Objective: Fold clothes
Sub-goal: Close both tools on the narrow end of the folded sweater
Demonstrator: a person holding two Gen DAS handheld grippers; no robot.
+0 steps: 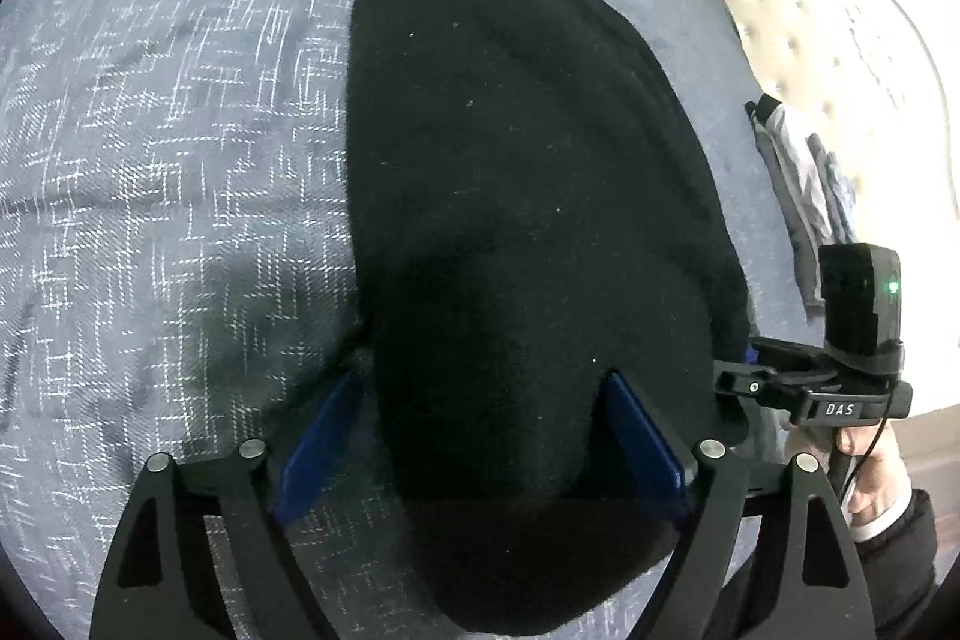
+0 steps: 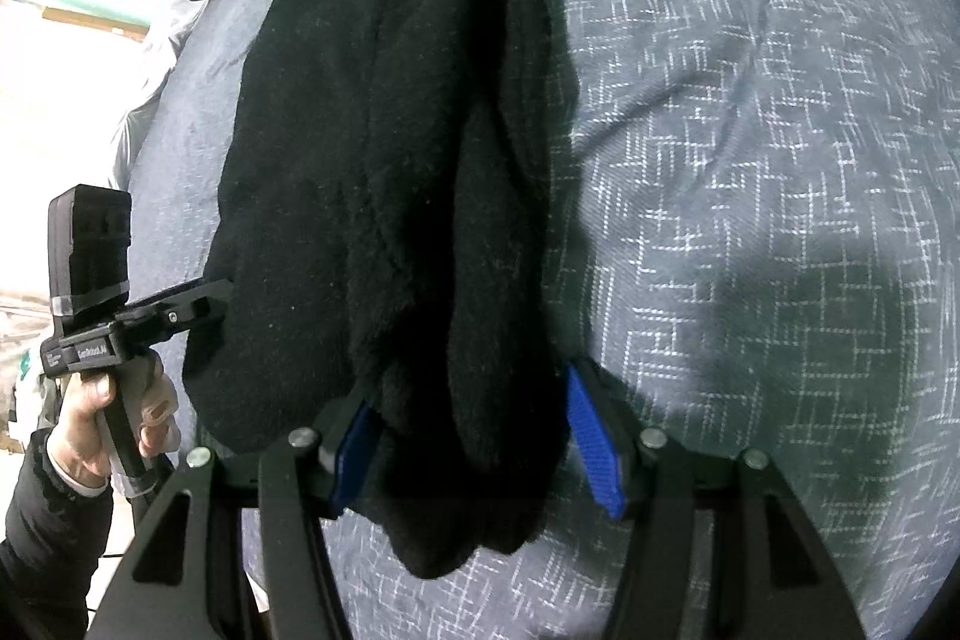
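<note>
Black garment (image 1: pixel 516 196) folded lengthwise, flat on blue patterned bedspread (image 1: pixel 150 148). Left tongs (image 1: pixel 474 430) released, pads spread wide astride near end of garment. Right tongs (image 2: pixel 474 436) half-spread astride a thick fold; pad contact not discernible.

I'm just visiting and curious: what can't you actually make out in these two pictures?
- Left wrist view: what sort of garment the black garment is; no seams show on the dark fabric.
- Right wrist view: whether the right gripper pinches it; the cloth covers the pads.
- Both: the bedspread runs off frame.
</note>
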